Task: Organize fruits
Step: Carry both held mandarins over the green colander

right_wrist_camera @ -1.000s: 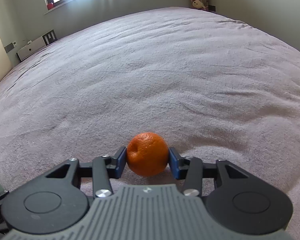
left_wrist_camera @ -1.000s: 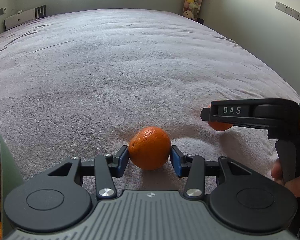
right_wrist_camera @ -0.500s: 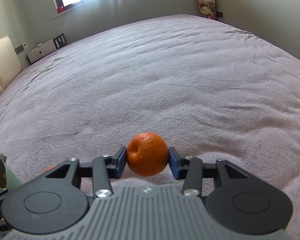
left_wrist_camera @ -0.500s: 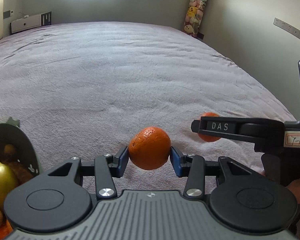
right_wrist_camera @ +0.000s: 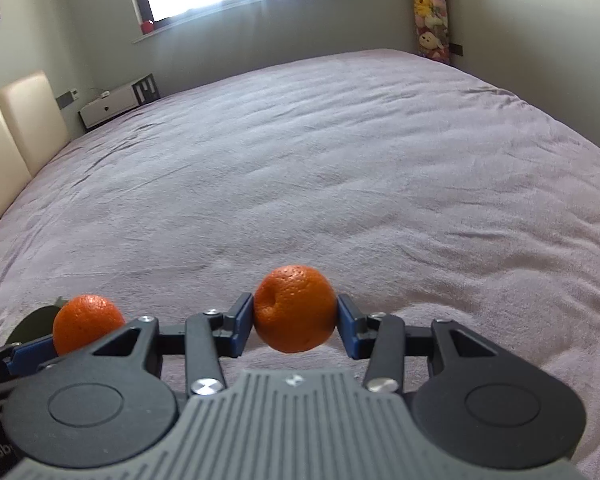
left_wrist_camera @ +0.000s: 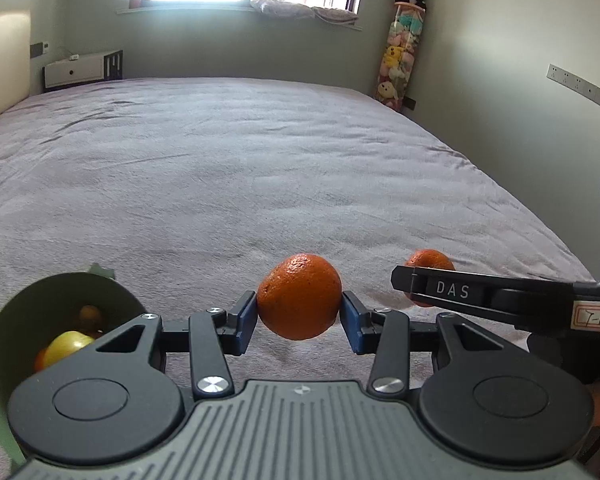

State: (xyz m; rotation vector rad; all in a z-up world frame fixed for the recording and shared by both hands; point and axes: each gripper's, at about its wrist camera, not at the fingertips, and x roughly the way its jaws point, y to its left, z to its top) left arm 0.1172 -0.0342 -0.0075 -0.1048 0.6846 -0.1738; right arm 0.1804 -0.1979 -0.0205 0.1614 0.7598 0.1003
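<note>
My left gripper (left_wrist_camera: 299, 318) is shut on an orange (left_wrist_camera: 299, 296) and holds it above the lilac bedspread (left_wrist_camera: 220, 168). My right gripper (right_wrist_camera: 295, 322) is shut on a second orange (right_wrist_camera: 295, 308), also lifted off the bed. In the left wrist view the right gripper shows from the side at the right, with its orange (left_wrist_camera: 430, 261) behind the finger. In the right wrist view the left gripper's orange (right_wrist_camera: 87, 322) shows at lower left. A green bowl (left_wrist_camera: 24, 312) at lower left holds a yellow fruit (left_wrist_camera: 66, 346) and other fruit.
The bed fills most of both views. A cream headboard (right_wrist_camera: 16, 136) is at the left and a low white cabinet (left_wrist_camera: 80, 70) at the back. A tall holder of plush toys (left_wrist_camera: 400, 52) stands in the far right corner. The bowl's rim (right_wrist_camera: 30, 322) shows in the right wrist view.
Both grippers have lifted their oranges off the bedspread and tilted up, so the window and walls show. The green bowl with fruit has come into the left wrist view.
</note>
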